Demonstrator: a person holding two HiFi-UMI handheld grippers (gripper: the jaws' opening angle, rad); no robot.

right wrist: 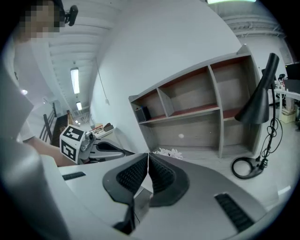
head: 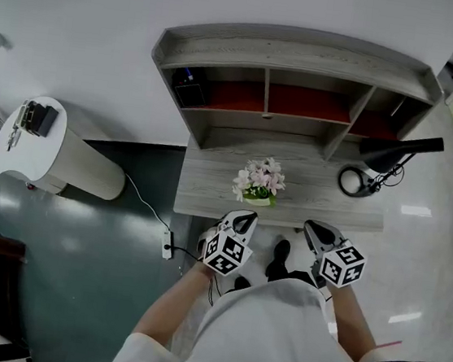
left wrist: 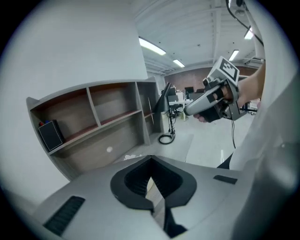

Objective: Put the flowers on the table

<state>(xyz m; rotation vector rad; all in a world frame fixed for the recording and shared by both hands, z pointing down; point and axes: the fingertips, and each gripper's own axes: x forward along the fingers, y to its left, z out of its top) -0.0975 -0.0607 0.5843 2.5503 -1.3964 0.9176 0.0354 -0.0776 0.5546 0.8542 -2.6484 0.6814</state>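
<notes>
- While you hold both tools at its near edge, the table (head: 208, 197) shows pale grey wood grain, a flat top under a curved shelf unit (head: 299, 58) with red-lined compartments.
- The flowers (head: 260, 180) stand upright on the table's front half: a small, soft cluster of pink and white blooms on a green base.
- A black desk lamp (head: 398, 148) with a cone shade and ring foot occupies the table's right end, and a small black box (head: 191, 92) sits in the leftmost compartment.
- Your left gripper (head: 244, 217) has its ribbed black pads (left wrist: 133, 180) pressed together with nothing between them; the flowers lie just beyond its tips, apart from them.
- Your right gripper (head: 313, 227) is likewise closed and empty, its tips meeting in a thin seam, and the flowers lie ahead and to its left, white petals (right wrist: 169, 152) peeking over its jaws.
</notes>
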